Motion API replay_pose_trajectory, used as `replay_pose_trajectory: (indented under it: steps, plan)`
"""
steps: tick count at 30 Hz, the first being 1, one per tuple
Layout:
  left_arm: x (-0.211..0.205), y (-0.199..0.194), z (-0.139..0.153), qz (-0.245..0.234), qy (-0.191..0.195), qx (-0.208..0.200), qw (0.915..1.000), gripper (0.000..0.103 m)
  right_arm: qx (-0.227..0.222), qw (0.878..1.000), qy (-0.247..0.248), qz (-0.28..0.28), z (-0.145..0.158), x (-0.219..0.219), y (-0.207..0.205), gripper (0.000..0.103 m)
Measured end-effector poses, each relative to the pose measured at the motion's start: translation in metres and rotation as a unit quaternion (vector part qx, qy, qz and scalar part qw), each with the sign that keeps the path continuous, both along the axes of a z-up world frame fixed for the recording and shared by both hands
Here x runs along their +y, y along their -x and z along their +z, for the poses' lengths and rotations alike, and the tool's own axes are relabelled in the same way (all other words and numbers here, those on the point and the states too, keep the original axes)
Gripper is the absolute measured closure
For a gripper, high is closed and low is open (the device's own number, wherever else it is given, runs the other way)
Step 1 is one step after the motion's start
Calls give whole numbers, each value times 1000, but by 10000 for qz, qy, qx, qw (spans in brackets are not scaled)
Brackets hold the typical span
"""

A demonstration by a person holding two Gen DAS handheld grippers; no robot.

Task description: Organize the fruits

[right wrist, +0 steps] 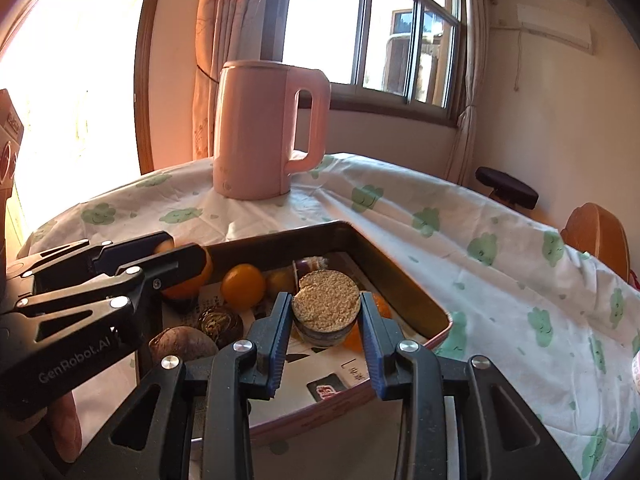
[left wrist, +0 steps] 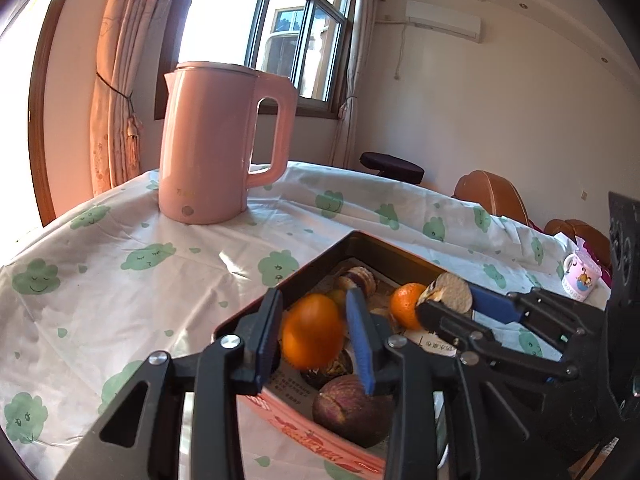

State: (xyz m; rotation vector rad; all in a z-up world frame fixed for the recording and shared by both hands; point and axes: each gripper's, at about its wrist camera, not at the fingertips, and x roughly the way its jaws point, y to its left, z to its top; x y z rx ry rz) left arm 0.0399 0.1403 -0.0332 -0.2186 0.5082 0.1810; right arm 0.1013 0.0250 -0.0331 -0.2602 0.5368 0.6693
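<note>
Sunlit window [left wrist: 280,36], tied curtains [left wrist: 120,80], wall air conditioner [left wrist: 442,20], cream walls.

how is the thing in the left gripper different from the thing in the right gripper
The left gripper holds a smooth, round orange, while the right gripper holds a flat, grainy beige round cake. The orange is bright and ball-shaped; the round cake is a pale disc, its broad face tilted toward the right wrist camera. Both are clamped between blue finger pads above the open tin.

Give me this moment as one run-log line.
left tool: shut on orange | right tool: shut on round cake | both over tray | pink kettle behind
</note>
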Motion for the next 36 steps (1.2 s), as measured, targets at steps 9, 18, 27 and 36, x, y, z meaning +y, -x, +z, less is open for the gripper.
replay_pose_trajectory:
  steps: [9, 18, 27, 36]
  plan:
    - [-2, 6, 3, 95, -95, -176, 9998, 32, -173, 9996, -82, -202, 3, -9, 4, 44]
    - [-13, 14, 9, 111, -348, -446, 9983, 29, -668, 9930, -254, -944, 12, -40, 9, 40]
    - [-20, 15, 10, 57, -449, -520, 9976, 26, -855, 9887, -408, -1158, 15, -49, 12, 37]
    - [-25, 17, 11, 76, -542, -571, 9969, 19, -934, 9875, -436, -1190, 14, -52, 14, 36]
